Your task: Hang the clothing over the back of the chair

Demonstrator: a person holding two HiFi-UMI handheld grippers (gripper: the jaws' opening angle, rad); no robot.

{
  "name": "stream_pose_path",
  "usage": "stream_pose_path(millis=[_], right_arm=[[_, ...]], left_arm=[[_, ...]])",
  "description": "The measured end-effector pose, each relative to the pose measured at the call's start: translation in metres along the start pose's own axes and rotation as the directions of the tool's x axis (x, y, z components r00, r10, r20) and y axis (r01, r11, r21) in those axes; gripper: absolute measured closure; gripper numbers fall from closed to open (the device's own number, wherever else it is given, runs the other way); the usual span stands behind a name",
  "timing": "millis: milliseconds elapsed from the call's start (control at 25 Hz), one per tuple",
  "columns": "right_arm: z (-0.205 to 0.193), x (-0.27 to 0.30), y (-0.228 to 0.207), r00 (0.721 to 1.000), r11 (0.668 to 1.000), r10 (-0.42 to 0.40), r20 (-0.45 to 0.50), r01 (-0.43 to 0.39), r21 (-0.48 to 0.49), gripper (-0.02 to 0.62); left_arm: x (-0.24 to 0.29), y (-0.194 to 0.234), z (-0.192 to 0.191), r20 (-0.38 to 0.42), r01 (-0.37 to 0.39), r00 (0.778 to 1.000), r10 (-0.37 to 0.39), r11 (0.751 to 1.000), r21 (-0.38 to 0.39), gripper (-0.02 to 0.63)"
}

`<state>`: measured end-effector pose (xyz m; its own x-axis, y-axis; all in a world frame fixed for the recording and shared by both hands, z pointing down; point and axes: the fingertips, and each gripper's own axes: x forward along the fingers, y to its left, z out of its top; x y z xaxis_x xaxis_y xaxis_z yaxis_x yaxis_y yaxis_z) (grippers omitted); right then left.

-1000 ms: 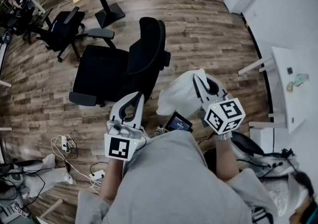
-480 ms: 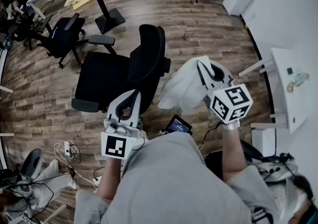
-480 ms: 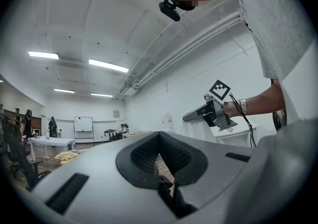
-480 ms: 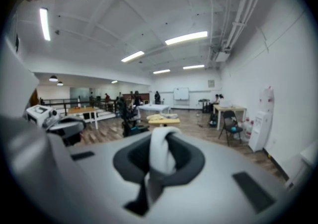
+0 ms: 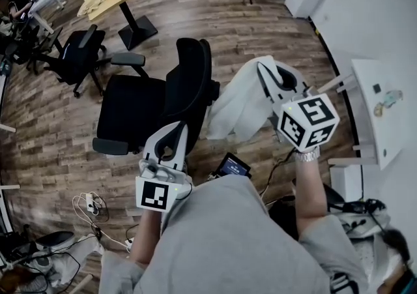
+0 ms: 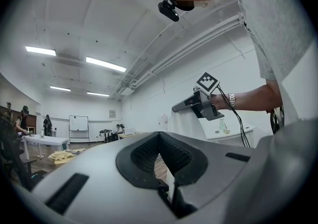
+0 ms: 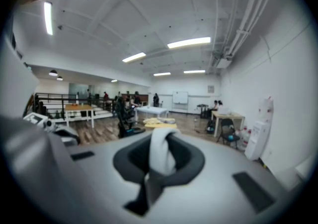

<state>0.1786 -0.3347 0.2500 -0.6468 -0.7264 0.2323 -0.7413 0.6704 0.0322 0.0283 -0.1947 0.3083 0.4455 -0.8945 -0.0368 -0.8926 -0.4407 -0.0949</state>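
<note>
- Your right gripper is pinched shut on a fold of the pale clothing. In the head view the garment hangs from those jaws just to the right of the chair back, not yet over it. Lift until the lower hem looks sure to clear the top edge, then carry it across towards the seat side, so that about half can fall on each side.
- In the same view your left gripper has its jaws pressed together on nothing, low and close to you, near the chair back. Consider opening it to take a second edge, since a garment held at one point tends to drape as a bunch.
- In the left gripper view those jaws meet with nothing between them. Beyond them the right gripper holds the cloth, which drapes below it. The chair does not show here, so do not judge height from this view.
- In the right gripper view only a narrow band of fabric sits in the hollow of the pads. The hold looks slim, so move smoothly, without jerks, and open only once the cloth rests on the back
</note>
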Motion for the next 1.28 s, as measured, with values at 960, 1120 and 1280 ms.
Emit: stream_pose_path(millis=[960, 1120, 1280], right_arm=[[0.103, 0.046, 0.019, 0.998, 0.995, 0.013, 0.065, -0.007, -0.095, 0.554], [0.121, 0.049, 0.024, 0.996, 0.993, 0.016, 0.087, -0.006, -0.116, 0.554], [0.140, 0.052, 0.030, 0.994, 0.990, 0.024, 0.110, -0.008, -0.142, 0.554]], left_arm=[[-0.008, 0.041, -0.001, 0.007, -0.001, 1.000, 0.001, 1.000, 0.006, 0.572], [-0.009, 0.049, 0.004, 0.018, -0.004, 1.000, 0.003, 1.000, 0.015, 0.572], [-0.009, 0.055, 0.008, 0.036, -0.001, 0.999, 0.001, 1.000, 0.018, 0.572]])
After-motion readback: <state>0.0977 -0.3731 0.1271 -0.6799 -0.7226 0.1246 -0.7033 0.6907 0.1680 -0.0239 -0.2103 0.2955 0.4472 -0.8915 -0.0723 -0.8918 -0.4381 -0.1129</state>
